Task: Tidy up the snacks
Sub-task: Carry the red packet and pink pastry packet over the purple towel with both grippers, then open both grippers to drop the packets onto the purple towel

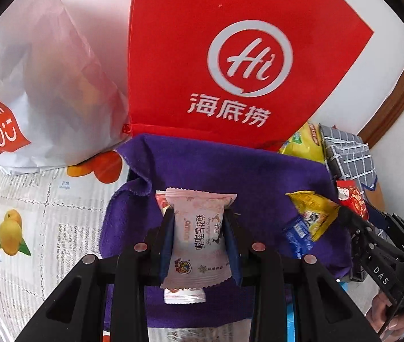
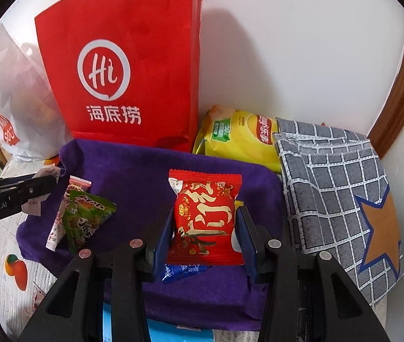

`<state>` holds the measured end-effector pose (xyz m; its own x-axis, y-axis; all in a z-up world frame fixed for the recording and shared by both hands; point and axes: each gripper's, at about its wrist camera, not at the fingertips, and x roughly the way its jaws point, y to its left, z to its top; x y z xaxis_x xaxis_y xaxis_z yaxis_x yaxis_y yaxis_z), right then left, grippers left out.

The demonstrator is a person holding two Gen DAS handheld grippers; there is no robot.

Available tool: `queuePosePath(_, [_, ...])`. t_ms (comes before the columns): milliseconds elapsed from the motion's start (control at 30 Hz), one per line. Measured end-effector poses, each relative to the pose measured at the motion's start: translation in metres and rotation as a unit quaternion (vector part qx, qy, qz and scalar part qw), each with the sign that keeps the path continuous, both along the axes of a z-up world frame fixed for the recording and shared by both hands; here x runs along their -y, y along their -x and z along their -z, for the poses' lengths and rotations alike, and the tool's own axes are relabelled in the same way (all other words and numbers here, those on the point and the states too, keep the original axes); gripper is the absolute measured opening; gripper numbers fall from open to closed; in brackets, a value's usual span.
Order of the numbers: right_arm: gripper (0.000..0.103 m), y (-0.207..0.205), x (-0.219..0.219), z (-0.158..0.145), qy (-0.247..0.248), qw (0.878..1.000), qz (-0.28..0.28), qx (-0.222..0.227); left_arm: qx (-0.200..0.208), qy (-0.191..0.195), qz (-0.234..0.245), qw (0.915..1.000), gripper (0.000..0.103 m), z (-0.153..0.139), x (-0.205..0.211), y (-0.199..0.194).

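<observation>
My left gripper (image 1: 199, 242) was clamped on a pale pink, pillow-shaped plastic snack packet (image 1: 197, 236), pads pressing both its long sides, packet hanging above the purple fleece cloth (image 1: 258, 176) that lines what looked like a bin. My right gripper (image 2: 204, 233) pinched a red foil snack packet with gold lettering (image 2: 206, 219) the same way, also above the cloth. Step in hand, as I judged it: carrying one snack per hand to the cloth-lined bin, both about ready to drop. Next move called for lowering each packet close to the cloth, then spreading the jaws; I'd have kept the two grippers apart so the packets didn't collide or land on the snacks already there. Left wrist view showed the pink packet's print, a second small white-pink wrapper (image 1: 184, 295) under it, the fruit-print table cover (image 1: 16, 199), and a yellow-and-blue crinkled packet (image 1: 310, 216) at the right gripper's tip; the red packet sat mostly hidden there. Right wrist view showed what the left didn't: a green triangular packet (image 2: 88, 216) and a slim pink-white stick wrapper (image 2: 59, 222) already on the cloth, a yellow chip bag (image 2: 241, 136) against the wall, and a grey grid-pattern fabric with an orange star (image 2: 335, 188). Both views caught the tall red paper bag with white logo (image 2: 122, 65) and the white plastic shopping bag (image 1: 36, 85) behind.
</observation>
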<state>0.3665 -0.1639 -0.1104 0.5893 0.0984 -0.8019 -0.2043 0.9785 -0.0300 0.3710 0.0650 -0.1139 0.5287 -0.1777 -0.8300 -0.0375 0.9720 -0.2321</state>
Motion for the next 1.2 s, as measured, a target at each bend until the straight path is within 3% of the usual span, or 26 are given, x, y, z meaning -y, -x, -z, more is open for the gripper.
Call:
queuePosePath(633, [0.044,-0.008,-0.029,0.045,0.035,0.998,-0.028,-0.054,-0.032,0.007,-0.004,0.9995,0.031,0.028,-0.003,-0.015])
queuePosePath(1200, [0.044,-0.013,-0.029,0.052,0.046,0.996,-0.031,-0.064,-0.041,0.008,0.008,0.9991,0.032,0.036,0.011,-0.020])
